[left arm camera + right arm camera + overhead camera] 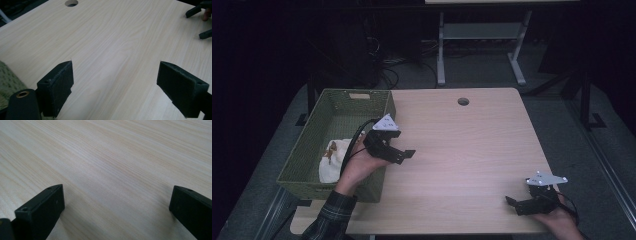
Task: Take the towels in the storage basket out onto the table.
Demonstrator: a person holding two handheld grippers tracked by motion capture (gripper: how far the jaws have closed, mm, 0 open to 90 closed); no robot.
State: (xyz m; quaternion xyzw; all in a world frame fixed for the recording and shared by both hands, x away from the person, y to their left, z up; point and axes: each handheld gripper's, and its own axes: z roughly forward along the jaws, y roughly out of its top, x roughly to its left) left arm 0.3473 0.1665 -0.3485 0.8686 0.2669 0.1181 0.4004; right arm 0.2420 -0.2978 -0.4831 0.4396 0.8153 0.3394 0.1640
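A green woven basket (319, 125) stands at the table's left side with a white cloth item (334, 161) lying in its near end. My left gripper (408, 154) hangs just right of the basket's wall, jaws pointing right over bare wood. In the left gripper view it (115, 82) is open with nothing between its pads, and the basket's edge (7, 78) shows at the lower left. My right gripper (512, 203) rests low at the table's front right corner, jaws pointing left. The right gripper view shows it (117, 202) open and empty over the tabletop.
The light wooden table (462, 145) has a round cable hole (463, 101) near its far edge. The other gripper's jaw tips (200, 20) appear far off in the left gripper view. Behind the table stand a grey desk frame (482, 45) and floor cables.
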